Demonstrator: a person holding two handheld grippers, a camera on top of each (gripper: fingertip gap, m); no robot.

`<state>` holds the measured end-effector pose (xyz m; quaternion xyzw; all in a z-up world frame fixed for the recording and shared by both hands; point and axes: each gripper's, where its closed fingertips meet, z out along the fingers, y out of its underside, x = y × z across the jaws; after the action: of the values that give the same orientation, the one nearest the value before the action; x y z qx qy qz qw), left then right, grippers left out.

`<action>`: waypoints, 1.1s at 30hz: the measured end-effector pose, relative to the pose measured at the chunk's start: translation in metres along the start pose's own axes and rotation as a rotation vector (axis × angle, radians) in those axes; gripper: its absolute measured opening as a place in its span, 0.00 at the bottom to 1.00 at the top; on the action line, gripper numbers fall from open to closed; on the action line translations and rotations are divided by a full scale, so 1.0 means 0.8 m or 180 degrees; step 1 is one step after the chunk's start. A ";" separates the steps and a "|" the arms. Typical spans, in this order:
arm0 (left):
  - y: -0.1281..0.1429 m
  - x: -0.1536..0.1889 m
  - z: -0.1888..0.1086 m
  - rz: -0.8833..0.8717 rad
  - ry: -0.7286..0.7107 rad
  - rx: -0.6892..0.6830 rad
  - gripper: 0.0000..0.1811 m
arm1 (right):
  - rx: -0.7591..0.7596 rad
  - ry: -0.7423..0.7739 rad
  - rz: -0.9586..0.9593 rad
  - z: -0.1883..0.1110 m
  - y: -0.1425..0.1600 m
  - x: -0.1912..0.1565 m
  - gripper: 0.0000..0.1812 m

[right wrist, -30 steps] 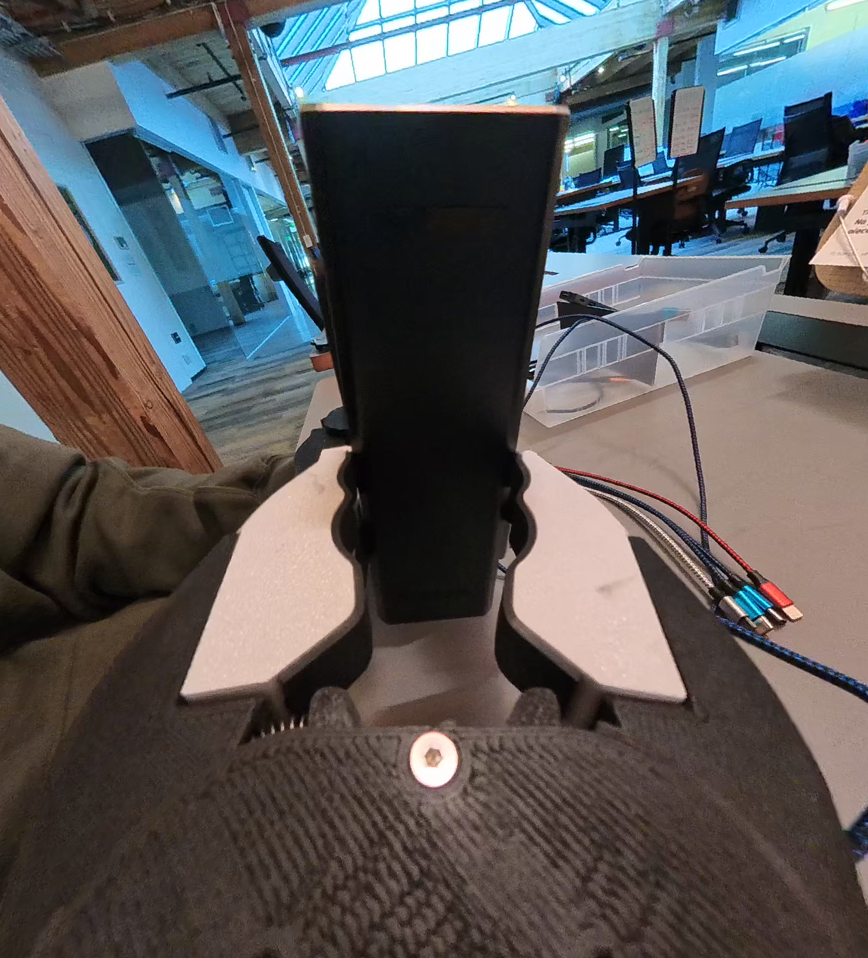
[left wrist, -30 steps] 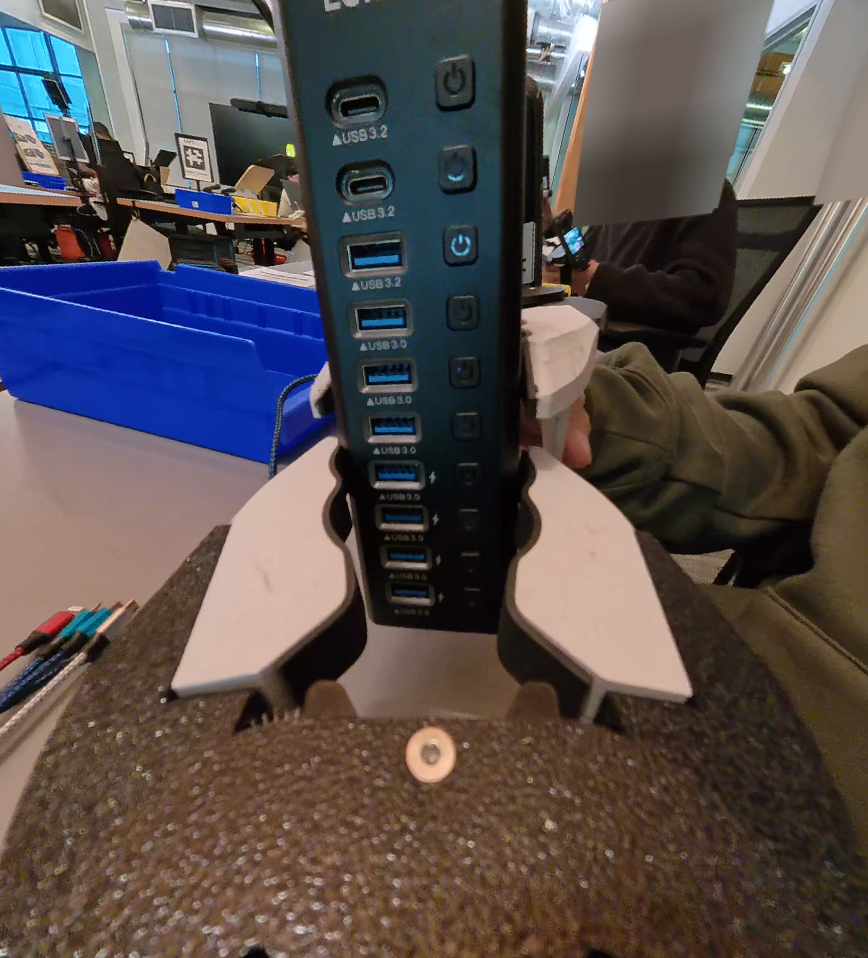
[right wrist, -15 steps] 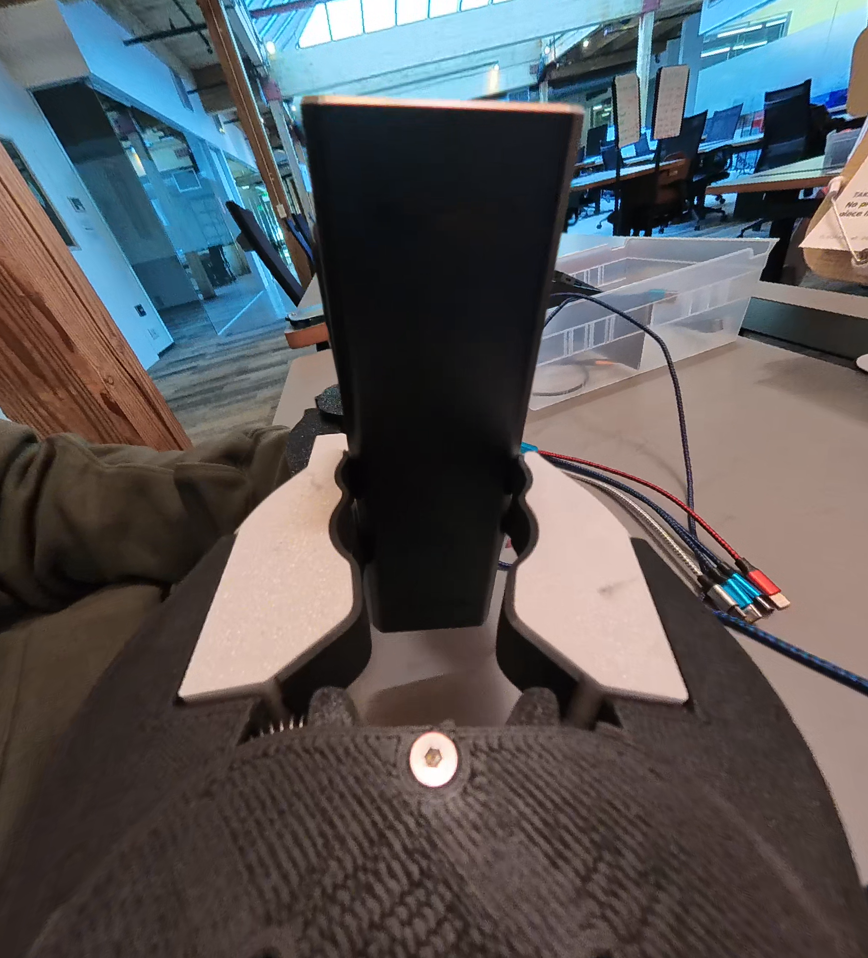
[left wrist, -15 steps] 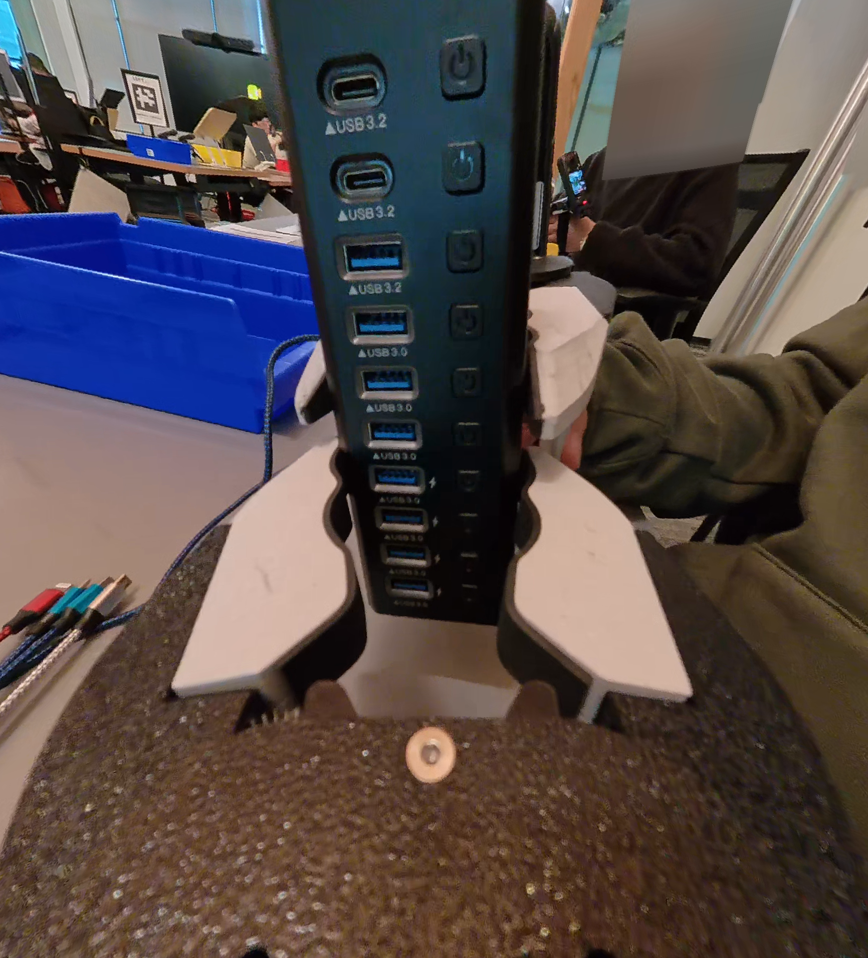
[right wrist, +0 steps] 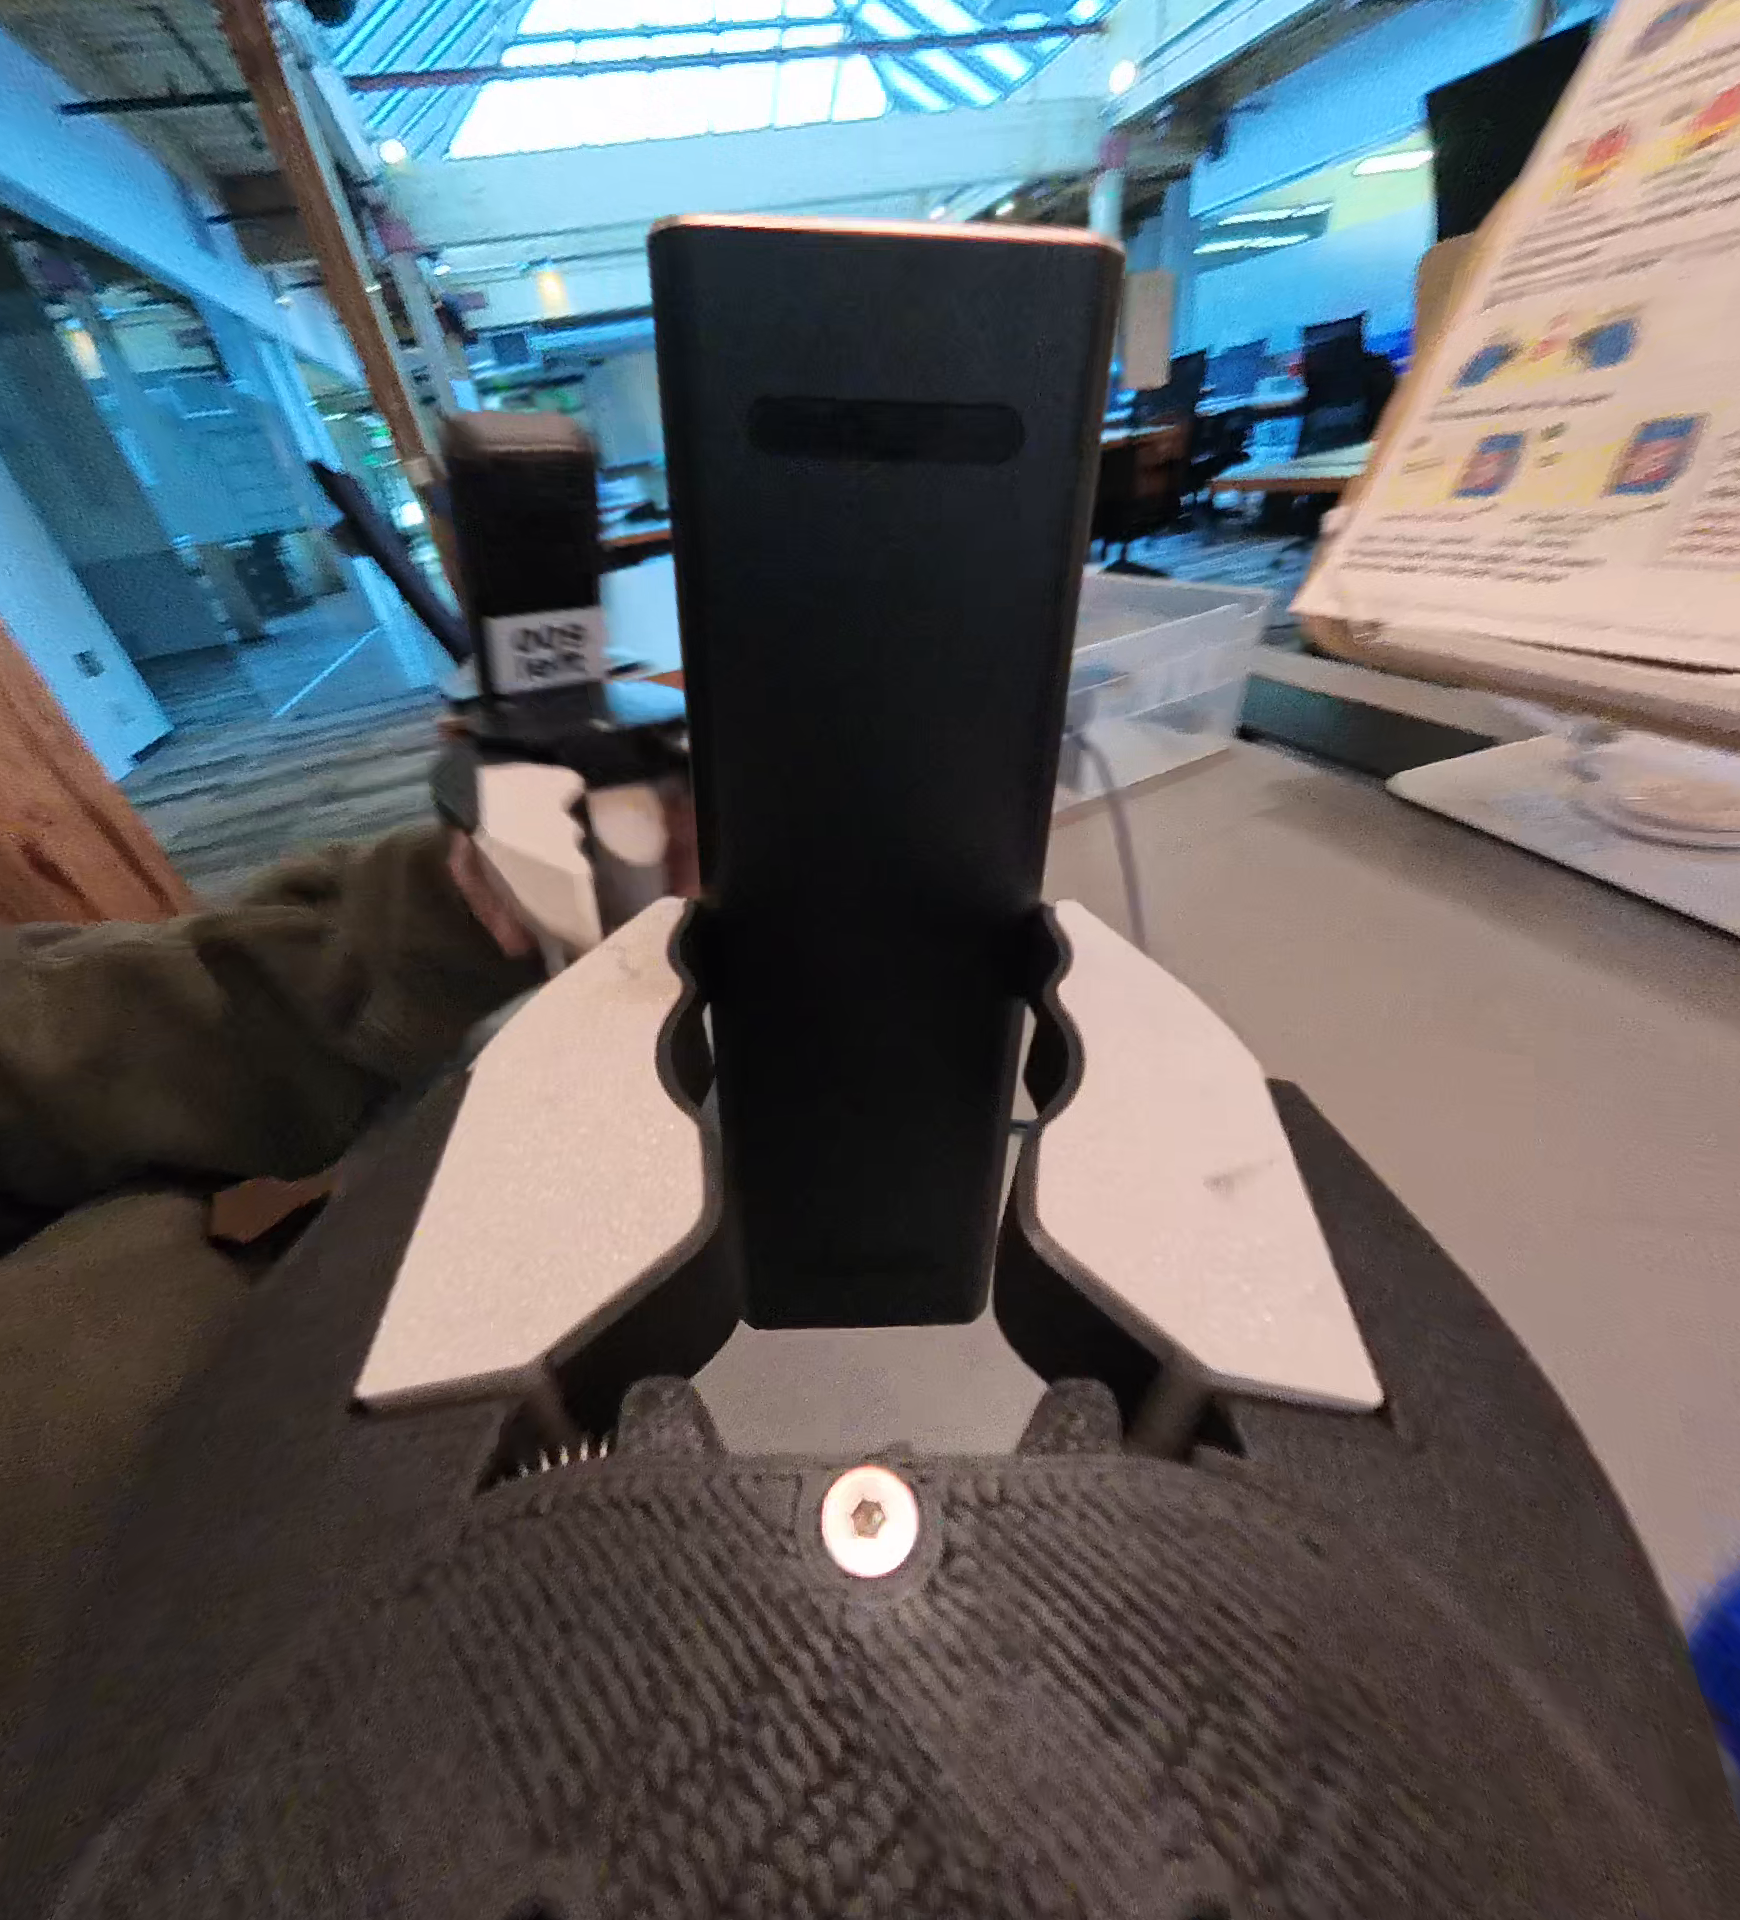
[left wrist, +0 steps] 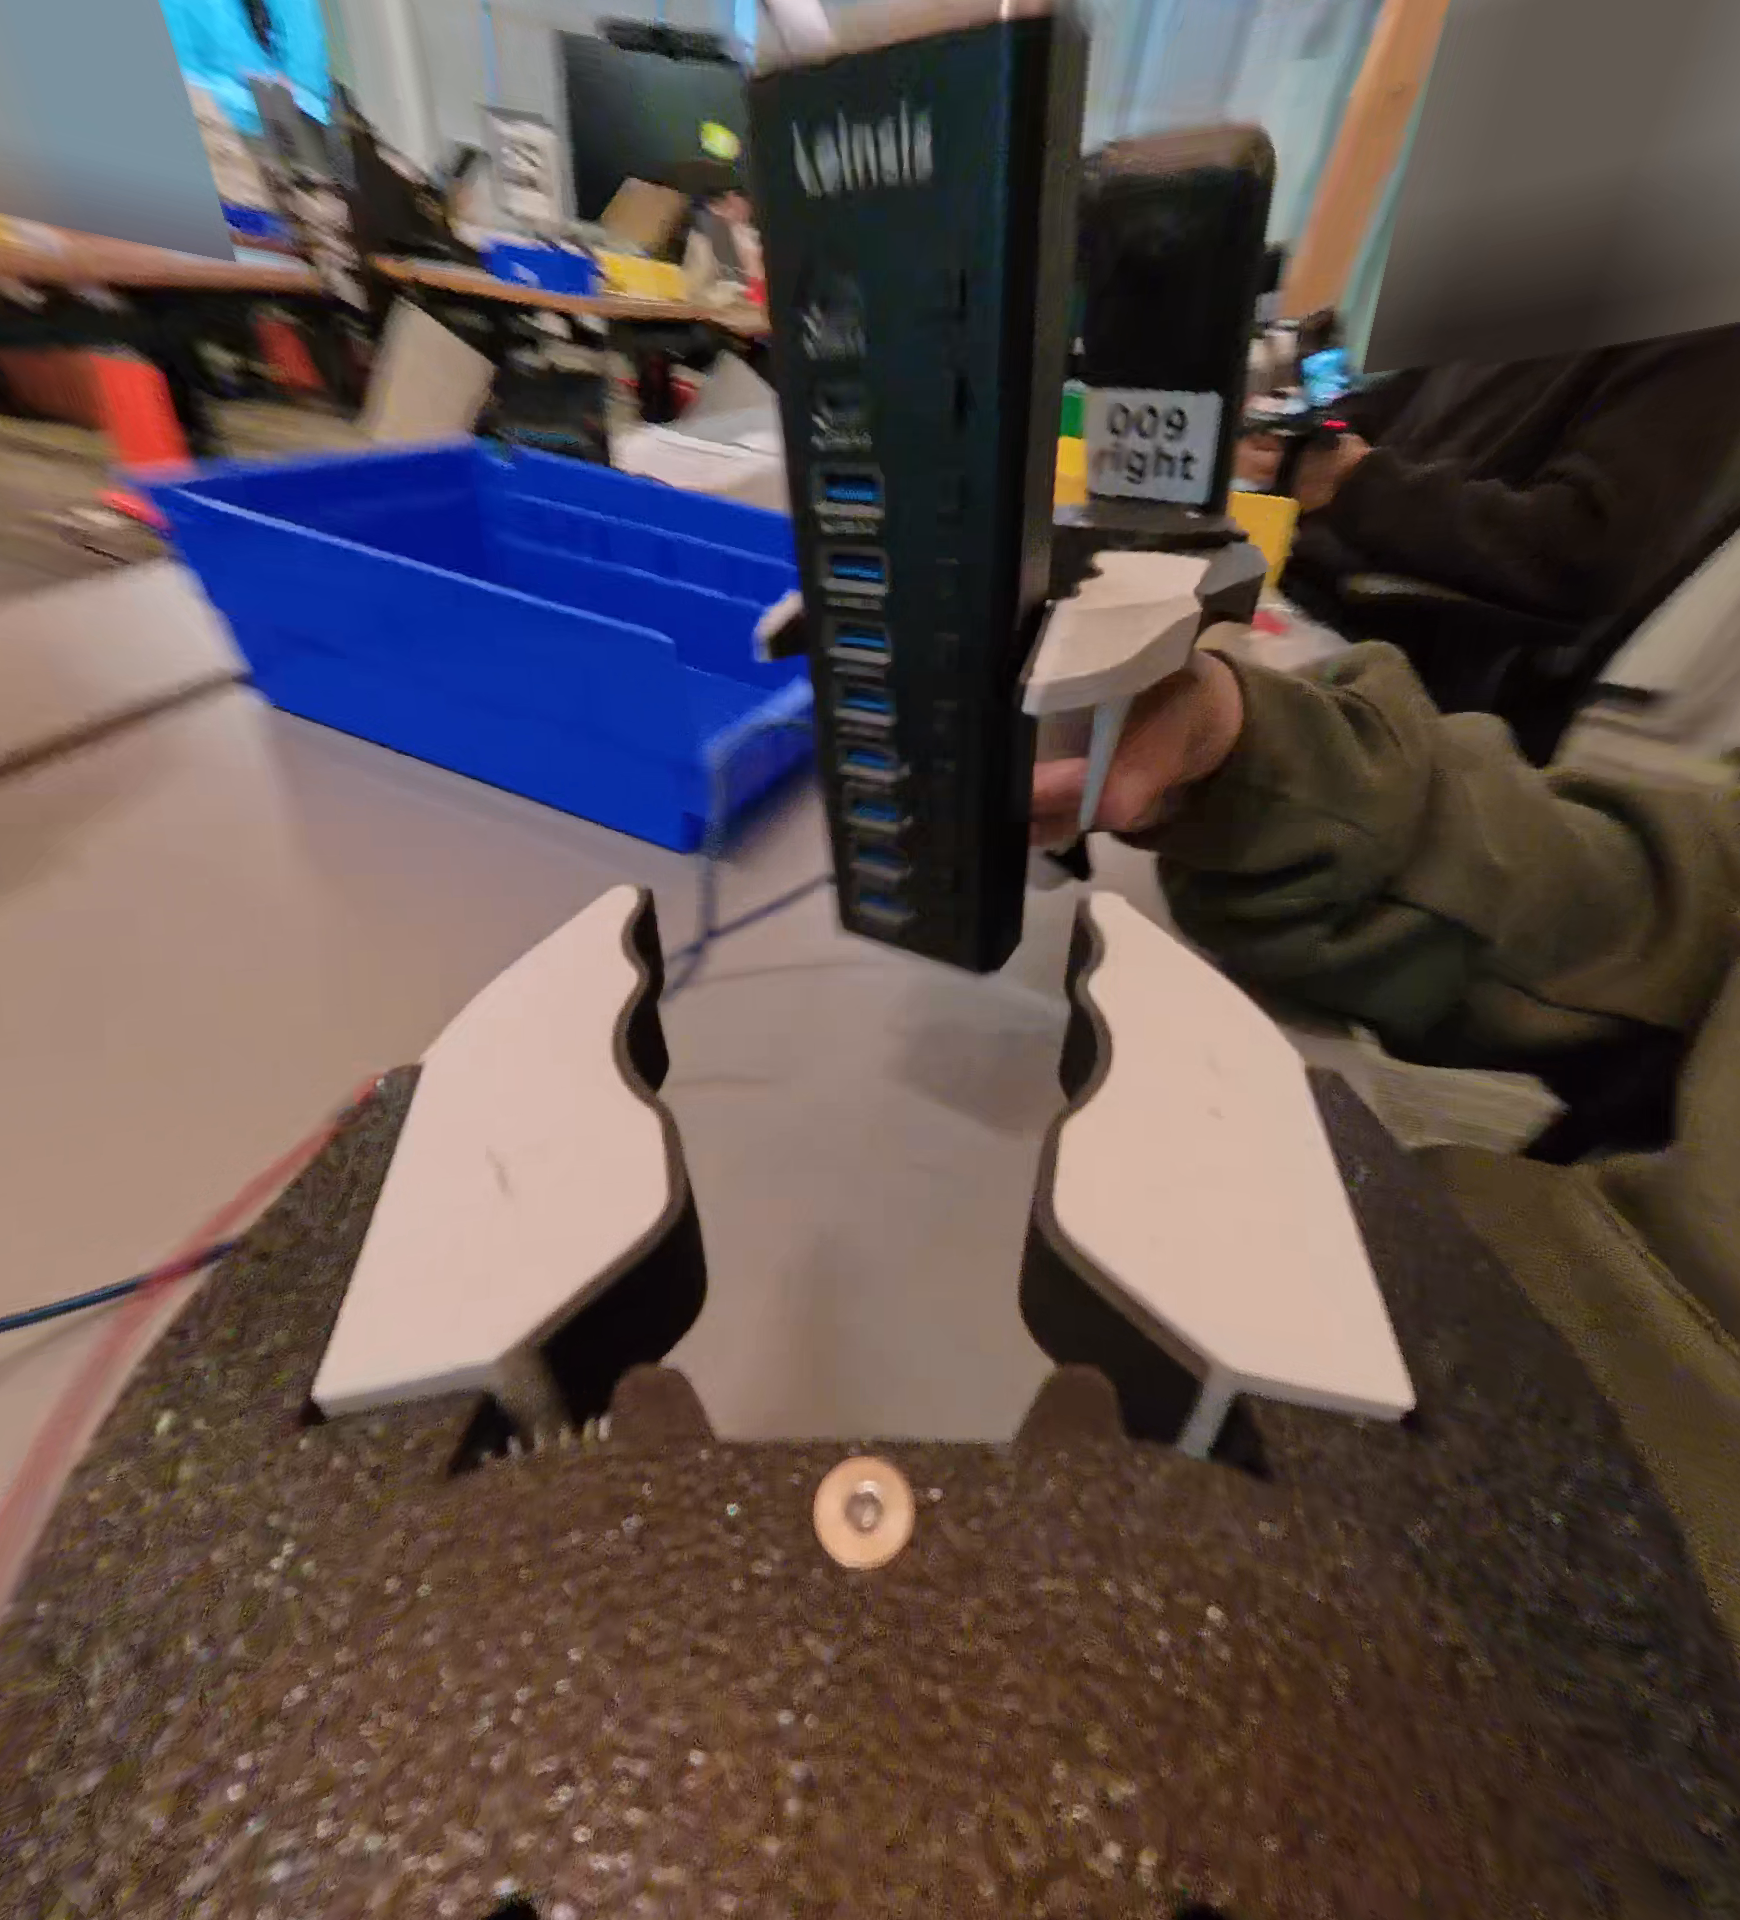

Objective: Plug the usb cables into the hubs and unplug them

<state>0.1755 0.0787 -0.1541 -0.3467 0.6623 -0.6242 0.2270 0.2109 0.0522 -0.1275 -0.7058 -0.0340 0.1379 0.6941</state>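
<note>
The black USB hub (left wrist: 918,540) stands upright above the grey table, its port face toward the left wrist view. My left gripper (left wrist: 861,914) is open and empty, just short of the hub's lower end. My right gripper (right wrist: 871,920) is shut on the hub's lower half (right wrist: 876,727), seen from its plain back; one of its fingers (left wrist: 1120,644) shows beside the hub. A blue braided cable (left wrist: 731,790) hangs behind the hub. More cables (left wrist: 118,1247), red and blue, lie blurred at the left edge. The left gripper also shows in the right wrist view (right wrist: 554,831), beyond the hub.
A blue bin (left wrist: 492,603) stands on the table (left wrist: 170,987) behind the hub. In the right wrist view a clear plastic bin (right wrist: 1157,665) and a printed board on a stand (right wrist: 1624,364) stand at the right. Olive sleeves (left wrist: 1417,831) flank the grippers. The tips of one gripper are about 6 centimeters away from the tips of the other.
My left gripper has opened, let go of the hub and drawn back from it. My right gripper still holds the hub and has swung it to the right; the cable plugs have left its view.
</note>
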 end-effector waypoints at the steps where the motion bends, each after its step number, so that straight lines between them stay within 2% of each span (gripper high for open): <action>1: -0.016 -0.009 -0.021 0.0147 -0.0215 0.0068 0.39 | 0.0043 0.0107 -0.0005 -0.011 -0.006 0.010 0.33; 2: -0.035 -0.023 -0.047 0.0279 -0.0488 0.0161 0.36 | 0.0082 0.0169 0.0000 -0.022 -0.010 0.018 0.33; 4: -0.062 -0.080 -0.114 0.0253 -0.1388 0.0155 0.30 | 0.0178 0.0290 0.0021 -0.037 -0.019 0.030 0.33; 6: -0.063 -0.154 -0.193 -0.0141 -0.2430 -0.0112 0.32 | 0.0226 0.0328 0.0023 -0.044 -0.024 0.035 0.33; 7: -0.060 -0.183 -0.223 -0.0382 -0.2726 -0.0229 0.38 | 0.0236 0.0337 0.0024 -0.045 -0.024 0.036 0.33; 9: -0.044 -0.227 -0.258 -0.0883 -0.2996 -0.0592 0.39 | 0.0217 0.0321 0.0038 -0.043 -0.022 0.035 0.33; 11: -0.027 -0.261 -0.267 -0.1314 -0.2973 -0.1026 0.41 | 0.0186 0.0317 0.0026 -0.039 -0.020 0.034 0.33; 15: 0.009 -0.315 -0.270 -0.2510 -0.2804 -0.1394 0.38 | 0.0125 0.0328 -0.0080 -0.034 -0.020 0.029 0.33; 17: 0.036 -0.324 -0.268 -0.2980 -0.2665 -0.1586 0.36 | 0.0121 0.0301 -0.0108 -0.035 -0.021 0.025 0.33; 19: 0.056 -0.327 -0.266 -0.3171 -0.2636 -0.1730 0.29 | 0.0151 0.0307 -0.0102 -0.038 -0.024 0.026 0.33; 20: 0.058 -0.325 -0.257 -0.3178 -0.2485 -0.1705 0.22 | 0.0165 0.0297 -0.0098 -0.040 -0.025 0.026 0.33; 21: 0.054 -0.323 -0.248 -0.3192 -0.2328 -0.1592 0.10 | 0.0185 0.0299 -0.0084 -0.042 -0.025 0.028 0.33; 22: 0.051 -0.323 -0.242 -0.3215 -0.2285 -0.1495 0.07 | 0.0205 0.0298 -0.0058 -0.043 -0.025 0.029 0.33; 24: 0.050 -0.324 -0.245 -0.2922 -0.2319 -0.1604 0.01 | 0.0262 0.0260 -0.0003 -0.045 -0.025 0.031 0.33; 26: 0.038 -0.329 -0.259 -0.2465 -0.2571 -0.1786 0.01 | 0.0294 0.0281 0.0036 -0.048 -0.025 0.034 0.33; 28: -0.010 -0.335 -0.264 -0.1815 -0.2751 -0.1688 0.01 | 0.0314 0.0291 0.0027 -0.052 -0.027 0.037 0.33; 30: -0.080 -0.326 -0.251 -0.1079 -0.2725 -0.1405 0.01 | 0.0357 0.0330 0.0041 -0.058 -0.031 0.041 0.33; 32: -0.144 -0.289 -0.217 -0.0212 -0.2392 -0.1218 0.01 | 0.0418 0.0358 0.0059 -0.065 -0.035 0.045 0.33; 33: -0.164 -0.262 -0.196 0.0251 -0.2173 -0.1225 0.01 | 0.0436 0.0390 0.0068 -0.069 -0.037 0.048 0.33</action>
<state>0.2215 0.3421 -0.0342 -0.5448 0.6665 -0.3282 0.3888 0.2651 0.0088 -0.1041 -0.6640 0.0256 0.1038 0.7400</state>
